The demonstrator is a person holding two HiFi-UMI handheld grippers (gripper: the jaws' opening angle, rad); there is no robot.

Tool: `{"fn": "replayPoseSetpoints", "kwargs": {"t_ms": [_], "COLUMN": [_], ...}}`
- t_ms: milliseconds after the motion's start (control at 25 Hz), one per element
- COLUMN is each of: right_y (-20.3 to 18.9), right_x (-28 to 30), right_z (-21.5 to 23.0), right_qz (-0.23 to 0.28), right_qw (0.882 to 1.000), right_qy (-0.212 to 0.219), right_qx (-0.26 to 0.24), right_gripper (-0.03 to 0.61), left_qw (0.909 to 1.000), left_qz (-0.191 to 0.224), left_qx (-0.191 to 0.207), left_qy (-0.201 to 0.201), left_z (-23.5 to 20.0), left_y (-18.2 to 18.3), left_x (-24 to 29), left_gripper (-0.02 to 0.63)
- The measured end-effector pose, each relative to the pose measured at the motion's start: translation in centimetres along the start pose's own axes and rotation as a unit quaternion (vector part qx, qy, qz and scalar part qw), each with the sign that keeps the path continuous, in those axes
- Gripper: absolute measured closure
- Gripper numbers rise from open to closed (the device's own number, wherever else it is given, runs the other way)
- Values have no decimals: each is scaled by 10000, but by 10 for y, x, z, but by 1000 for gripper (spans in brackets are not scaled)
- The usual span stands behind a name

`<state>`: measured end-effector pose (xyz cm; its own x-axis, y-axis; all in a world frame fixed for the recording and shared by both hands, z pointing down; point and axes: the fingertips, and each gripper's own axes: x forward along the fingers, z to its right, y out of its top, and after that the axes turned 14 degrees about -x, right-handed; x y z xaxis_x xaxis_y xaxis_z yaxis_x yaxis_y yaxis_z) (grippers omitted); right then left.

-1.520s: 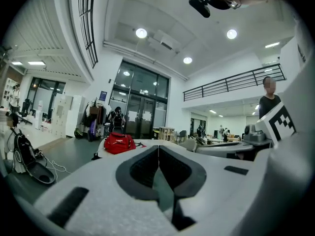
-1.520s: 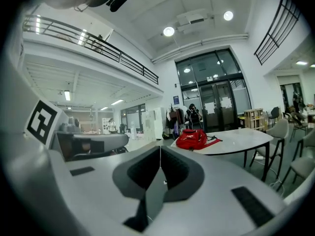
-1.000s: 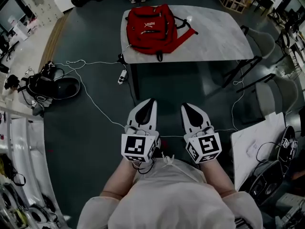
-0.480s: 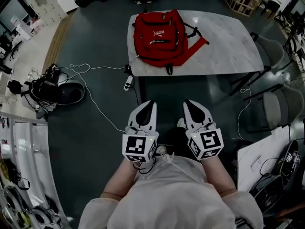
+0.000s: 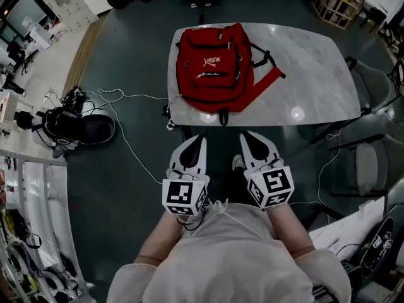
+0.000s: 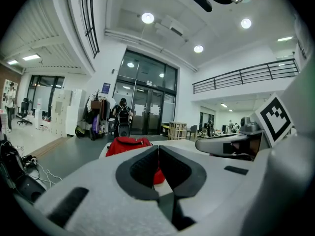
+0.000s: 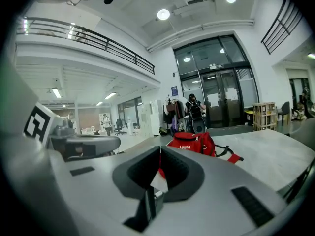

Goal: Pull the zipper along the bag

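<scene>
The red Puma backpack [image 5: 214,68] lies flat on the left part of the white marbled table [image 5: 315,74], front pockets up, its straps spread toward the right. The left gripper [image 5: 200,139] and the right gripper [image 5: 246,136] are held side by side before the person's body, over the dark floor and short of the table's near edge; both point at the backpack, well apart from it. Each gripper's jaws are closed tip to tip with nothing between them; a white cable [image 5: 129,145] runs across the floor at the left.

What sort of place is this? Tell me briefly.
Probably a lab or workshop hall in an office building: a railed mezzanine, tall glass doors, and cables trailing across the floor beside a table.
</scene>
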<state>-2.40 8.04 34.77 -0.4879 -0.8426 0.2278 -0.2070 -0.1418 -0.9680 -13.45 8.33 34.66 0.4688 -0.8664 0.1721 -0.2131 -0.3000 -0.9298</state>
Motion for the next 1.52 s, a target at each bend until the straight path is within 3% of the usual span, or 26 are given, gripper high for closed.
{"fn": "replayPoseSetpoints", "kwargs": {"t_ms": [360, 640, 1160, 1400, 1520], "right_y": [3, -17, -70, -94, -114], "right_x": [83, 127, 204, 244, 260], "right_z": [117, 172, 184, 189, 189], "right_qz": [-51, -299, -952, -1368, -1667], "right_qw": [9993, 9976, 9882, 9828, 9740], "right_qy": [367, 614, 1187, 1187, 1412], "right_qx": [-68, -112, -174, -354, -600], "right_gripper": [551, 551, 551, 551, 549], "left_qw": [9997, 9992, 9922, 9866, 9819], "left_qz": [1, -102, -875, -1358, -1664], "left_qx": [52, -30, -490, -673, -794], "left_qy": [246, 387, 735, 600, 427], "left_z": [4, 1, -65, -93, -95], "left_y": [28, 23, -25, -54, -77], "left_x": [144, 219, 283, 310, 321], "left_gripper": [594, 594, 594, 594, 594]}}
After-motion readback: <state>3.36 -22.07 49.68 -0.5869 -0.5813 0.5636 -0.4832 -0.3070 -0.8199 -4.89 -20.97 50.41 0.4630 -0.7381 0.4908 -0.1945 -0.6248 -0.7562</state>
